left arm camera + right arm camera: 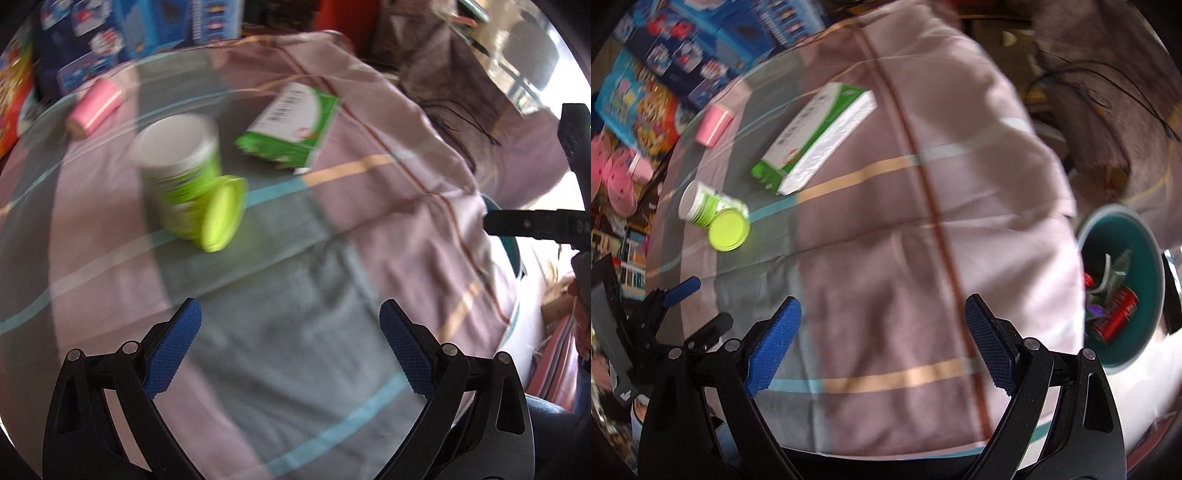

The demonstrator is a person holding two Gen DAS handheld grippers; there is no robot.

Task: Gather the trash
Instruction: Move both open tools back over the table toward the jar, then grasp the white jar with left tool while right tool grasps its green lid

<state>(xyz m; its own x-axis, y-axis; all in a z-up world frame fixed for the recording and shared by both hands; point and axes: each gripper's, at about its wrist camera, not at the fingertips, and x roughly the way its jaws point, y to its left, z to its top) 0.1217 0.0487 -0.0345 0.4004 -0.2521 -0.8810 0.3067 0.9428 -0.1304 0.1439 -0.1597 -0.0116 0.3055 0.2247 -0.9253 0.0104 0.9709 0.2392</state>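
empty wide-spread right tongs (882, 343) over blurred cloth (886, 258), bin (1145, 295) half cut off

Home: clothed table (886, 221), toy boxes (701, 40)

Both the left tongs (290, 347) and the right tongs (882, 343) point steeply downward, jaws spread wide, gripping nothing.

Each handheld gripper is a black plastic frame of triangular cut-out arms joined by round silver pivot pins; the left gripper (290, 345) and the right gripper (882, 341) both end in two flat fingers faced with textured bright blue pads (775, 345).
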